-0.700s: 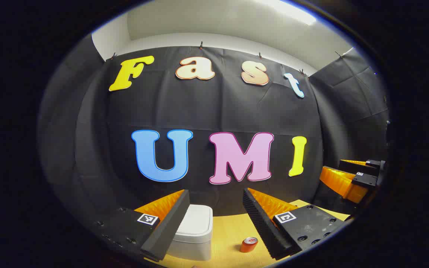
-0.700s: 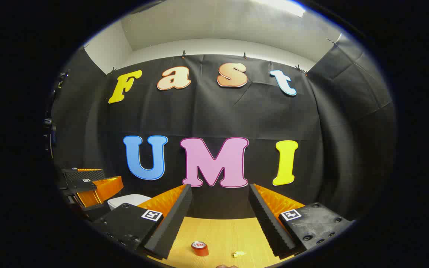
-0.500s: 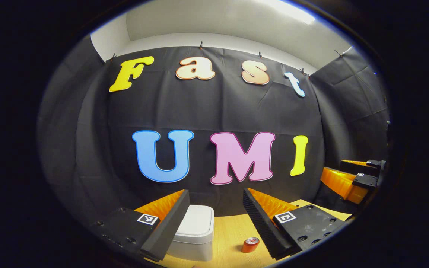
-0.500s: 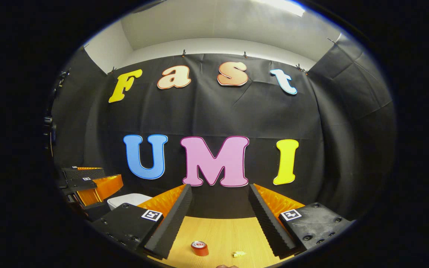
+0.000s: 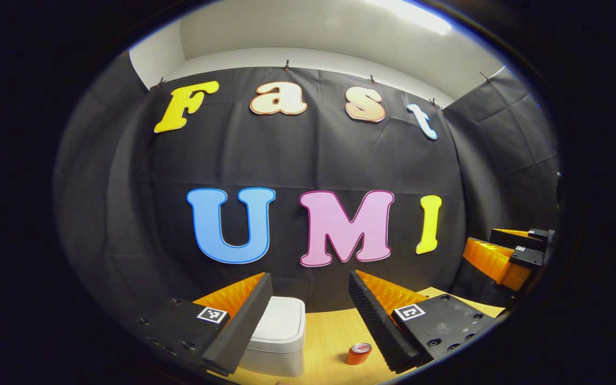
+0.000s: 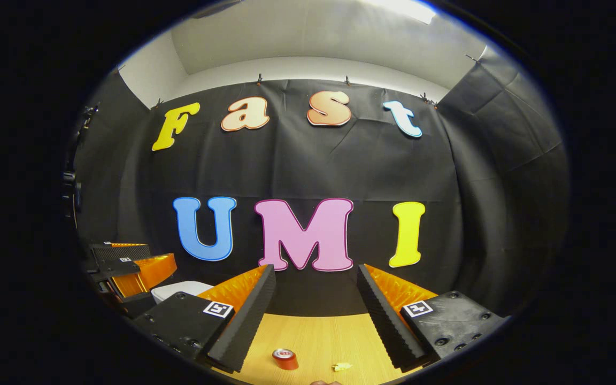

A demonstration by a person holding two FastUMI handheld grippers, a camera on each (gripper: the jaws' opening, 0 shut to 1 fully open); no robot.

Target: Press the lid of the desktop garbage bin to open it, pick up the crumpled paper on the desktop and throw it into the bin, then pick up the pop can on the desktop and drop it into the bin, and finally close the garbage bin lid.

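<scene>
A white desktop bin (image 5: 281, 334) with its lid down stands on the wooden table (image 5: 329, 334), partly behind the left finger of my left gripper (image 5: 310, 280). That gripper is open, high above the table, holding nothing. A red pop can (image 5: 359, 353) stands to the bin's right. In the right gripper view the can (image 6: 285, 359) stands low between the fingers of my open right gripper (image 6: 316, 272), with a small yellowish crumpled paper (image 6: 342, 367) to its right. The bin's lid (image 6: 179, 289) peeks out at the left, below the left gripper (image 6: 126, 262). The right gripper (image 5: 506, 248) shows at the right edge.
The black cloth wall rises close behind the table (image 6: 318, 331) and wraps round both sides. Bare wood lies between the can and the back wall.
Both views have shifted very slightly; the can and paper sit a touch lower and further left in the right gripper view. Both grippers stay open and nothing has been touched.
</scene>
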